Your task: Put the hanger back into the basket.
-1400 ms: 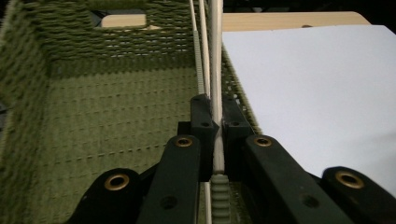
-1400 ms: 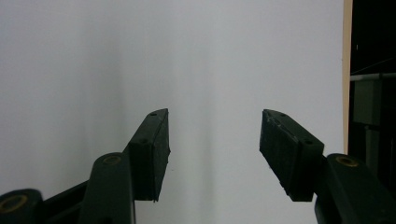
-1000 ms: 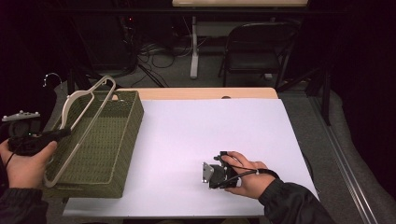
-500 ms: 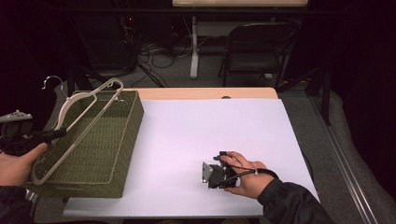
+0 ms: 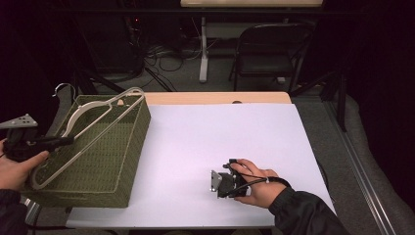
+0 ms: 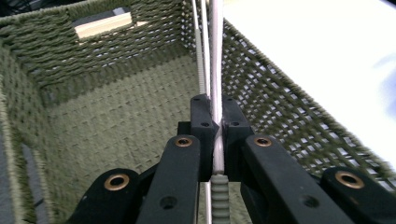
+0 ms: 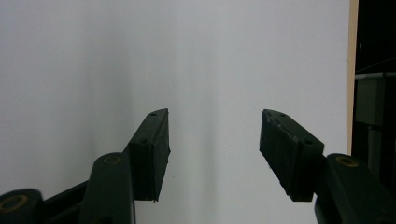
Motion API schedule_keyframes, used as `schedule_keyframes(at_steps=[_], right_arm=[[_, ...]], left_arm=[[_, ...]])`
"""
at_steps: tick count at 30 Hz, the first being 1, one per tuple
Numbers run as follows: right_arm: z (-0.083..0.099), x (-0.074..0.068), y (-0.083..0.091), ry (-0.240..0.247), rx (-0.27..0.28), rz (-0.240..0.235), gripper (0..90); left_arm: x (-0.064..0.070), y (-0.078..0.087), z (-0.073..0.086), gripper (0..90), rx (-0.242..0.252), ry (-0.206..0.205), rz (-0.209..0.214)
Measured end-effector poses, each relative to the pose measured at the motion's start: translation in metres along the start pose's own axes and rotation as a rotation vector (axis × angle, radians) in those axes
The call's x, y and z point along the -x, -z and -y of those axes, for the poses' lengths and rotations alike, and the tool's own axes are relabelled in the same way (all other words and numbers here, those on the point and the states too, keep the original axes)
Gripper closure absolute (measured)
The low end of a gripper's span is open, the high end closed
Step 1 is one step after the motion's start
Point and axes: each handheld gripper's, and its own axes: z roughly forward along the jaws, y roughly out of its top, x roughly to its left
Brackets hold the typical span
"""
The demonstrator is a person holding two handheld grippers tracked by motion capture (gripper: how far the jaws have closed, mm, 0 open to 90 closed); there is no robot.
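A white plastic hanger (image 5: 110, 102) lies slanted across the top of a green woven basket (image 5: 142, 122) at the table's left. Its metal hook (image 5: 60, 88) sticks out past the far left corner. My left gripper (image 5: 67, 140) comes in from the left and is shut on the hanger's near arm. In the left gripper view the jaws (image 6: 215, 122) pinch the white bar (image 6: 215, 70) above the basket's floor (image 6: 102, 121). My right gripper (image 5: 219, 183) rests on the white table near the front edge, held by a hand. It stands open (image 7: 214, 127) with nothing between its jaws.
The white tabletop (image 5: 220, 132) stretches from the basket to the right edge. A wooden strip (image 5: 215, 98) runs along the far edge. Beyond it stand a dark chair (image 5: 266, 54) and cables on the floor.
The hanger's far end has swung a little to the right and lower over the basket, with the left gripper still holding it. The right gripper has stayed put.
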Motion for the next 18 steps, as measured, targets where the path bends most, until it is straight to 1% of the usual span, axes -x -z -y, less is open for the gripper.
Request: schedule_keyframes(at_steps=[1,3,4,5,6,7,8,10,11,12,13,14,15,18], right_arm=[[0.000,0.000,0.000,0.006,0.003,0.001,42.8],[0.001,0.000,0.001,0.002,0.000,0.005,42.8],[0.001,0.000,0.000,0.000,0.009,0.002,42.8],[0.002,0.000,0.000,0.005,0.009,0.001,42.8],[0.003,0.000,0.000,-0.003,0.003,0.000,42.8],[0.004,0.000,0.000,-0.005,0.003,0.000,42.8],[0.005,0.000,0.000,-0.008,-0.001,0.001,42.8],[0.006,0.000,-0.001,-0.018,-0.006,0.001,42.8],[0.006,0.000,-0.001,-0.013,-0.004,0.000,42.8],[0.006,0.000,-0.002,-0.015,0.000,-0.003,42.8],[0.006,0.000,-0.003,-0.015,0.001,-0.003,42.8],[0.006,0.000,-0.003,-0.010,-0.001,-0.001,42.8],[0.006,-0.001,-0.003,-0.020,-0.001,-0.004,42.8],[0.005,-0.001,-0.004,-0.007,-0.002,-0.003,42.8]], left_arm=[[-0.002,-0.001,0.001,87.0,0.001,-0.001,0.005],[-0.007,-0.001,0.003,87.0,-0.001,-0.005,0.012],[-0.009,-0.001,0.005,87.0,-0.003,-0.008,0.011],[-0.010,-0.001,0.006,87.0,-0.007,-0.008,0.008],[-0.011,-0.001,0.008,87.0,-0.018,-0.009,-0.005],[-0.012,-0.002,0.010,87.0,-0.043,-0.016,-0.022],[-0.013,-0.003,0.013,87.0,-0.058,-0.024,-0.027],[-0.015,-0.007,0.019,87.0,-0.057,-0.014,-0.024],[-0.016,-0.010,0.022,86.9,-0.065,-0.016,-0.027],[-0.015,-0.013,0.025,87.0,-0.075,-0.024,-0.037],[-0.015,-0.018,0.028,86.9,-0.090,-0.043,-0.059],[-0.014,-0.021,0.030,86.9,-0.102,-0.045,-0.066],[-0.014,-0.027,0.034,86.9,-0.119,-0.061,-0.077],[-0.009,-0.040,0.042,86.8,-0.171,-0.112,-0.095]])
